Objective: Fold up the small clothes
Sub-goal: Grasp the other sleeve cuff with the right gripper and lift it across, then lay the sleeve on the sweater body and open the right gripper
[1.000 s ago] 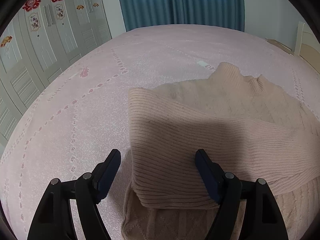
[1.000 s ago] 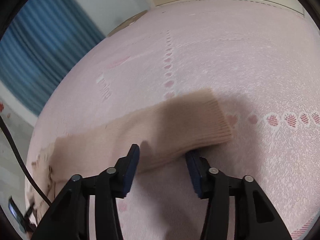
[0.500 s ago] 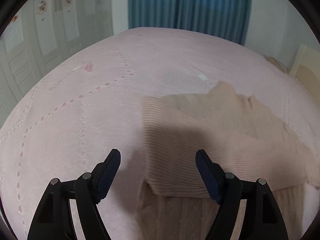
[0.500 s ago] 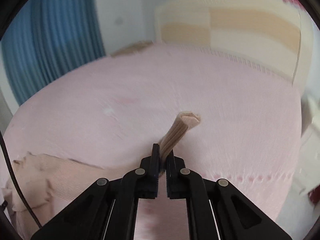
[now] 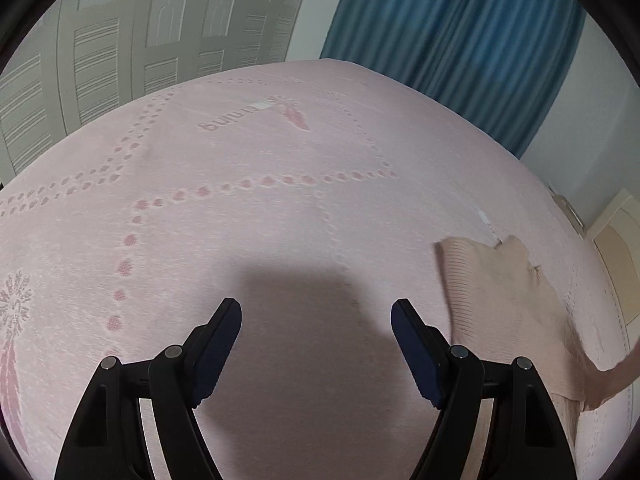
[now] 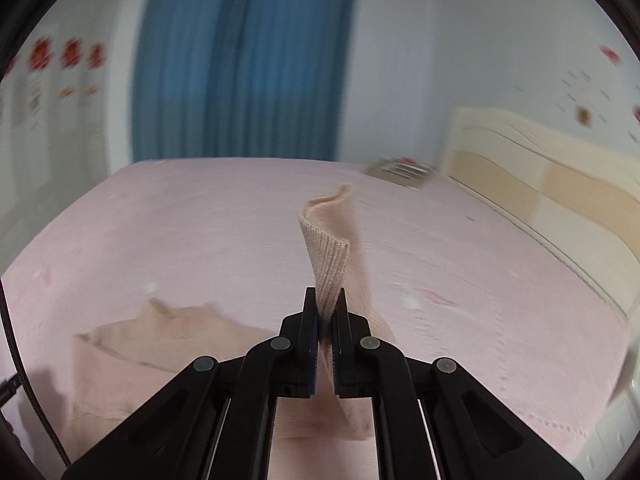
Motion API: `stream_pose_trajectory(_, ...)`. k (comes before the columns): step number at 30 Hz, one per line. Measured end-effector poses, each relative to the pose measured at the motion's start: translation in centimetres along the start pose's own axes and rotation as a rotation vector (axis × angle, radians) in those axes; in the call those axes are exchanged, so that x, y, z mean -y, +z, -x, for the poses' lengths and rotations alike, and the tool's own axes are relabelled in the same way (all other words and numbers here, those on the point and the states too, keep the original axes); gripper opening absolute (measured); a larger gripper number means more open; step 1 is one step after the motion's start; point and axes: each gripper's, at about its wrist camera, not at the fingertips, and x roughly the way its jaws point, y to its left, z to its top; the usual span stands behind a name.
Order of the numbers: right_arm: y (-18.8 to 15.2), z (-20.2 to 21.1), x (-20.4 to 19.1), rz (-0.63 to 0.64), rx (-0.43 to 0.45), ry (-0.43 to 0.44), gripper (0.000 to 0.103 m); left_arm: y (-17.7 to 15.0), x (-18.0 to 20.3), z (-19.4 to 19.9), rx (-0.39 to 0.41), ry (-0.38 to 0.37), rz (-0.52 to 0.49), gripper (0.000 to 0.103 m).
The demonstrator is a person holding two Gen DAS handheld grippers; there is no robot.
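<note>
The right tool [image 6: 325, 308] pinches the sweater [image 6: 160, 344] sleeve [image 6: 332, 248] above the bed [image 6: 200, 220]; the left tool [image 5: 316, 316] gapes empty. The thin pinch could slip, dropping the sleeve crooked.

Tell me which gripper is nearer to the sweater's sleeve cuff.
Right. The right gripper is shut on the sleeve, with the cuff sticking up just past its fingertips. The left gripper is open over bare bedspread, off to the side of the sweater.

A bed [image 5: 280, 208] with a pink patterned cover carries one thing: a beige ribbed sweater [image 5: 500, 304]. The sweater lies flat near the headboard [image 6: 552, 200] side, well apart from the cover's feather print [image 5: 296, 118] toward the curtain [image 5: 460, 28].
</note>
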Motion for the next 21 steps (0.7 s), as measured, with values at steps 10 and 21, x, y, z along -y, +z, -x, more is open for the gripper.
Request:
stream_pose_trajectory(10,-4.9,-3.9,-18.7,0.145,-0.155,0.317,0.006,1.7,-2.6,-1.7,-0.048,-0.033,0.072,0.076)
stream_pose_trajectory(21,-9.6,-5.4,-12.2,0.138,-0.228,0.396,0.051,0.4,2.2,-2.4,-0.097,-0.170,0.001,0.076)
